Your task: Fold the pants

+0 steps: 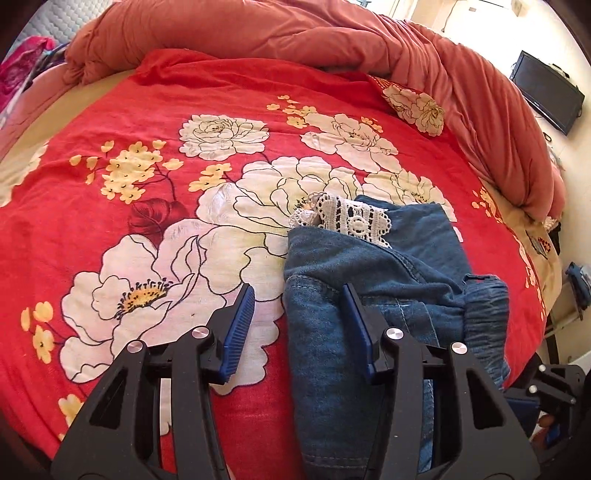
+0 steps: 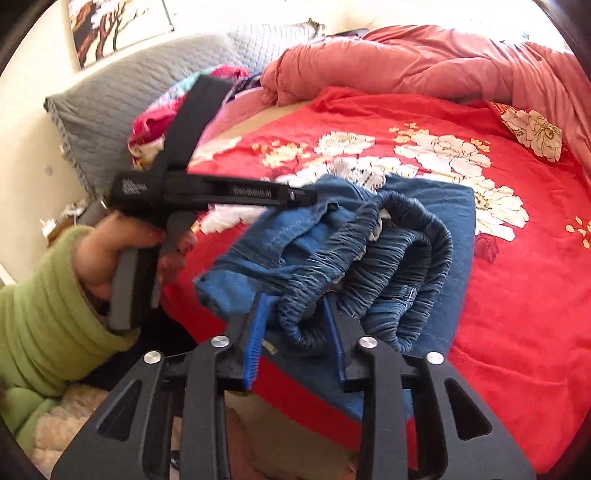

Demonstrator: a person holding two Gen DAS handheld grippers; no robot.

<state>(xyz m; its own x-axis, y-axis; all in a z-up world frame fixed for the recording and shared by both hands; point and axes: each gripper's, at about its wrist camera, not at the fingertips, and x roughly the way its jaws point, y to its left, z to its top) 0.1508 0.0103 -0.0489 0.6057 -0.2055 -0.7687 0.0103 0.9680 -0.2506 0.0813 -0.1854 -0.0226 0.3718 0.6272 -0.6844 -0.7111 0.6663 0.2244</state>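
Your right tongs grip the gathered waistband of the pants on the bed. Your left tongs stand apart over the denim edge; contact there stays unclear.

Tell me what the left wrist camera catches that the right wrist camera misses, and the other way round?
Only the left wrist view shows the white lace trim at the far end of the jeans and a dark screen on the wall.

Only the right wrist view shows the person's hand in a green sleeve holding the left gripper, a grey pillow, and the right gripper, its jaws around the gathered waistband.

Both show the red floral bedspread and the bunched pink duvet.
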